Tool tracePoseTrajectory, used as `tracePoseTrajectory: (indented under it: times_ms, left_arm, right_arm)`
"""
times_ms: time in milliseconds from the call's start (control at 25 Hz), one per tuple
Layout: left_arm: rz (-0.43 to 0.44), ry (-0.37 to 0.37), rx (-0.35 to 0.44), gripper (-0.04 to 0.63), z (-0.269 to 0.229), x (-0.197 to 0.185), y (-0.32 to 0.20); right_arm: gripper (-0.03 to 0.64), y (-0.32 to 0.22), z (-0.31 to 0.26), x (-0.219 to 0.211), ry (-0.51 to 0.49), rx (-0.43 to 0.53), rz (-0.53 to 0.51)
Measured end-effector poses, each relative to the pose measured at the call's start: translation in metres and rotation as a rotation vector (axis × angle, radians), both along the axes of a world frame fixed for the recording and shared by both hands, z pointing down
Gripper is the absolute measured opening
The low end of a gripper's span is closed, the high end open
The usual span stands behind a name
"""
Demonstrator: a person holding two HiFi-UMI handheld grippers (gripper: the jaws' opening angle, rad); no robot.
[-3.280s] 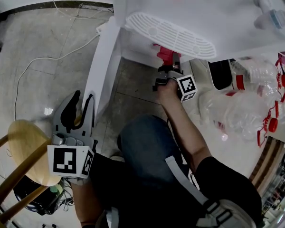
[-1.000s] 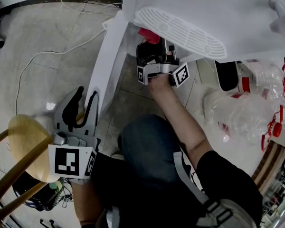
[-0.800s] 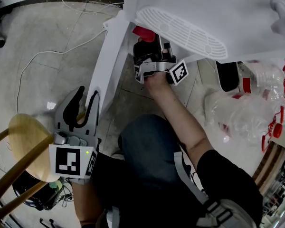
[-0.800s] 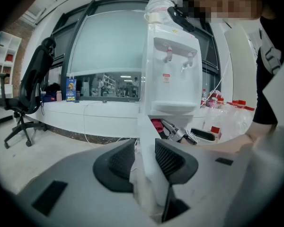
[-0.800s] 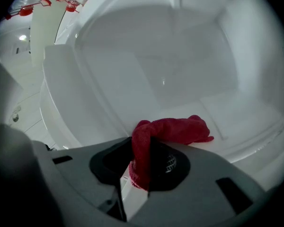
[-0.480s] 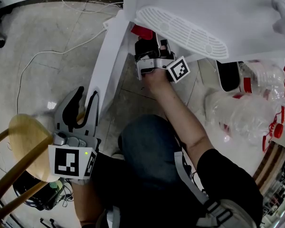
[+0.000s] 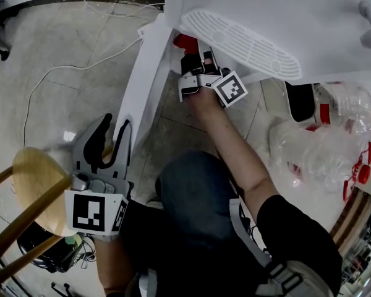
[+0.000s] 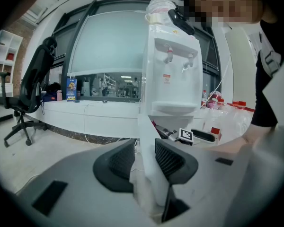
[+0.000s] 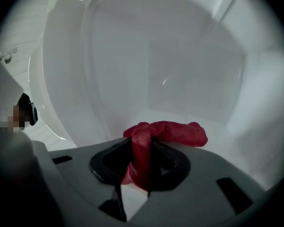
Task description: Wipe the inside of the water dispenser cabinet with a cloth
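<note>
— Right gripper [image 7: 196, 60] has rolled since a second ago, so its marker cube now faces up. Left gripper [image 7: 109, 142] hasn't shifted.
— Counts?
— One red cloth [image 9: 173, 132], pinched in the right jaws inside the white cabinet [image 9: 189, 65]. One cabinet door [image 7: 145, 85], its edge clamped between the left jaws. One stool [image 7: 31, 184], near left.

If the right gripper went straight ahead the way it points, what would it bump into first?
Probably the cabinet's white back wall, and the red cloth in the right gripper would touch it first. How far off it is looks unclear.
</note>
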State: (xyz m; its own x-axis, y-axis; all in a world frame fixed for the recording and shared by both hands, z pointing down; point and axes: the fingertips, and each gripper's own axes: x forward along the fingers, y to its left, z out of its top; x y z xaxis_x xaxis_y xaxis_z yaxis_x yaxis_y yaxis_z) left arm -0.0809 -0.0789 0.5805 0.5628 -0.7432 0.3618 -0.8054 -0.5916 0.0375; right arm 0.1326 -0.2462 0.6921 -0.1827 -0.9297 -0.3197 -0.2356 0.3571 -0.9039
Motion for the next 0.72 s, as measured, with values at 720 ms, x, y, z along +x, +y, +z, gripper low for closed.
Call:
tracePoseTrajectory:
  times_ms: [720]
  left_arm:
    - [-0.007,0.003,0.006,0.141,-0.001,-0.001,-0.001]
  right_arm:
    - [0.109,-0.010,0.072,-0.001,0.125,-0.194,0.049]
